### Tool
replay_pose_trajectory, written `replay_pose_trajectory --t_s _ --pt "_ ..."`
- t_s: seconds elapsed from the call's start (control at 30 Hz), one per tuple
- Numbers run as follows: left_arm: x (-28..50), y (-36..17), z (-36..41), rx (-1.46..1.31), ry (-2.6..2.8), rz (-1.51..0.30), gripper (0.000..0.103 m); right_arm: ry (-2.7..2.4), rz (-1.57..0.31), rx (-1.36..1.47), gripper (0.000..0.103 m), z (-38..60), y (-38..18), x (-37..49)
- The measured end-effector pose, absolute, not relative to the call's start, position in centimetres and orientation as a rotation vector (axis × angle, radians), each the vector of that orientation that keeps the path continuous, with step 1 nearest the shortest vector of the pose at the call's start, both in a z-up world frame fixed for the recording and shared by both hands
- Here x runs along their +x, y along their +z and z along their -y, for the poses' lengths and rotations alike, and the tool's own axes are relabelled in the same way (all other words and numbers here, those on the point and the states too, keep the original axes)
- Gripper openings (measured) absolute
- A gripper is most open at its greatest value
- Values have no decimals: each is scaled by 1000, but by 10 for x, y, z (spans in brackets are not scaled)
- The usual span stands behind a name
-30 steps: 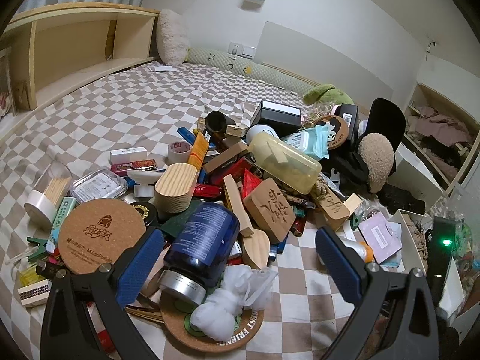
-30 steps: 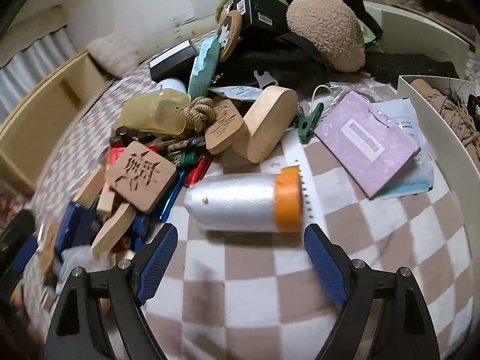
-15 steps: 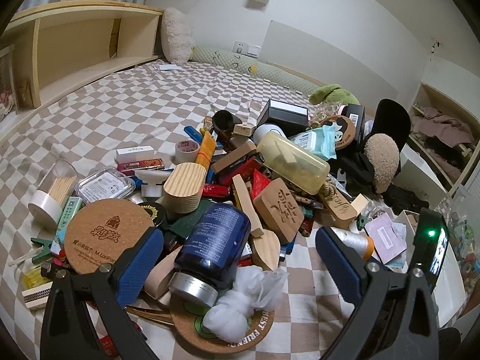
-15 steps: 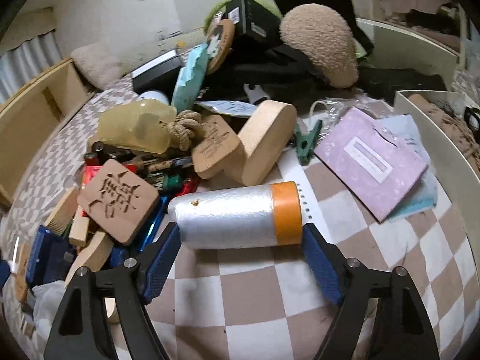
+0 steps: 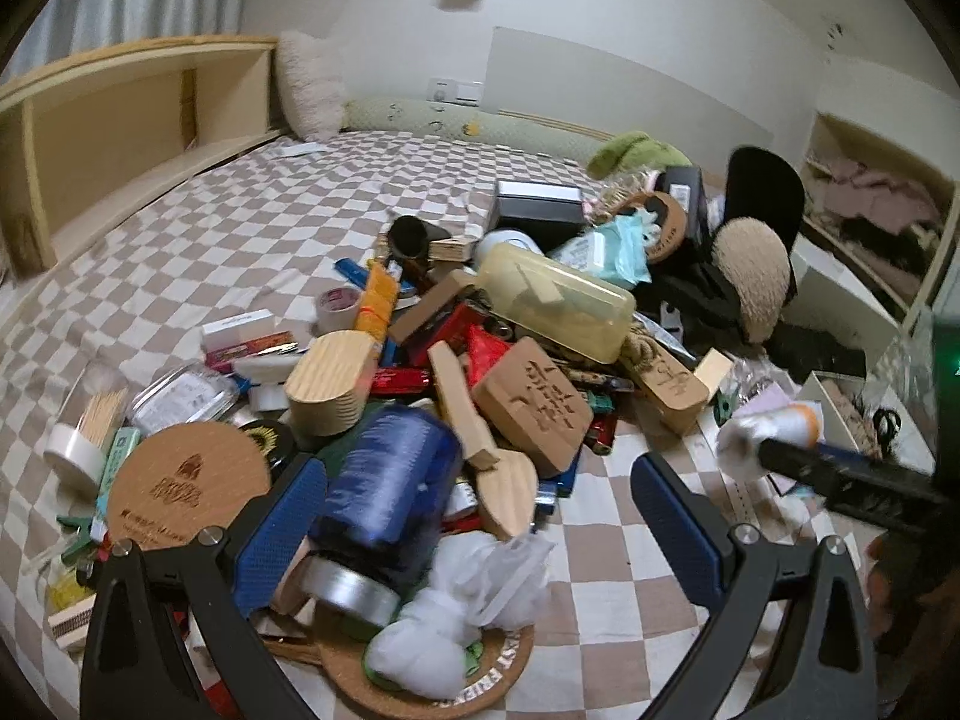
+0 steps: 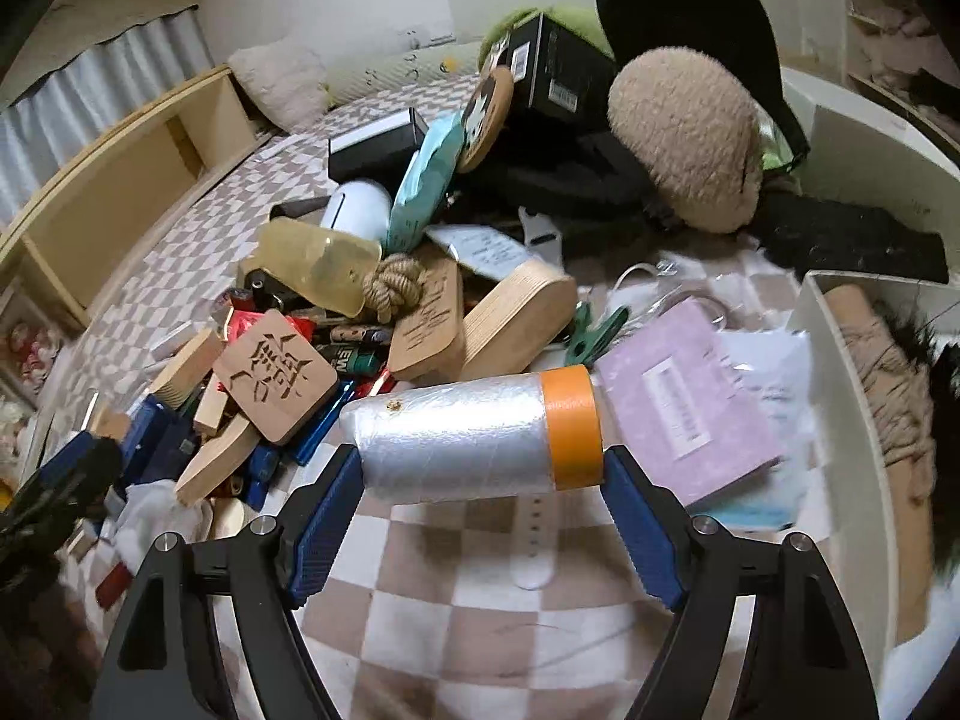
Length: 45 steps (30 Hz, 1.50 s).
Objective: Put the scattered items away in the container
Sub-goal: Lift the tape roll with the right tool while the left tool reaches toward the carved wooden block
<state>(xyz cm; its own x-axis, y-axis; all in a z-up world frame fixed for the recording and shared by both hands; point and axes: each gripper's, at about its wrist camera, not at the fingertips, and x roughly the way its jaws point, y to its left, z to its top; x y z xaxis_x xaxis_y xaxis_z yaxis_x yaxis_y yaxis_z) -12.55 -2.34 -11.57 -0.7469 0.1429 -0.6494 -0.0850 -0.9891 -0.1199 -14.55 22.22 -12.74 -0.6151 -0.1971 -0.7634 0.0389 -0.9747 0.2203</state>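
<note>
My right gripper (image 6: 483,519) is shut on a silver plastic-film roll with an orange band (image 6: 474,435), held by its two ends and lifted off the checked bedcover; the roll also shows in the left wrist view (image 5: 765,438). The white container (image 6: 840,396) stands to the right, with rope and dark items inside. My left gripper (image 5: 480,531) is open over the near edge of the pile, its left pad beside a blue jar with a metal lid (image 5: 384,492).
A heap of scattered items covers the bed: a carved wooden coaster (image 6: 276,375), wooden blocks (image 6: 516,324), a yellow plastic case (image 5: 555,300), cork coasters (image 5: 186,489), a purple booklet (image 6: 690,402), a white watch strap (image 6: 531,540) and a fleecy cap (image 6: 684,144). A wooden shelf (image 5: 120,132) stands left.
My right gripper moved forward, closed on the ends of the silver roll and lifted it, uncovering the white watch strap. The left gripper tilted slightly and stayed open.
</note>
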Motion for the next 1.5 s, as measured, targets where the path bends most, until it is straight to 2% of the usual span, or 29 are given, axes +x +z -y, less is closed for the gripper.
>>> replay_pose_trajectory --t_s 0.1,0.2,0.33,0.53,0.7,0.9,1.03,1.1,1.5 --pt "-132 -112 6 -1046 2829 -5 102 -2712 291 1281 81 -232 -126 -139" --pt "-142 -112 -22 -1064 2814 -233 102 -2714 327 1288 81 -241 -130 -136" --pt "-158 -122 -46 -1134 2716 -360 91 -2683 402 1322 81 -253 -137 -137" --pt "-188 -141 -76 -1251 2591 -563 91 -2635 495 1353 81 -267 -142 -138" --pt "-214 -158 -94 -1325 2582 -964 91 -2604 559 1359 81 -275 -143 -140" --pt "-229 -181 -102 -1372 2487 -1204 91 -2584 580 1370 81 -280 -144 -141" --pt "-236 -180 -101 -1397 2491 -1154 90 -2577 590 1364 81 -282 -143 -142" --pt "-238 -180 -98 -1426 2481 -1090 81 -2575 587 1363 81 -283 -143 -142" --pt "-233 -166 -85 -1428 2511 -840 79 -2575 606 1360 81 -282 -143 -141"
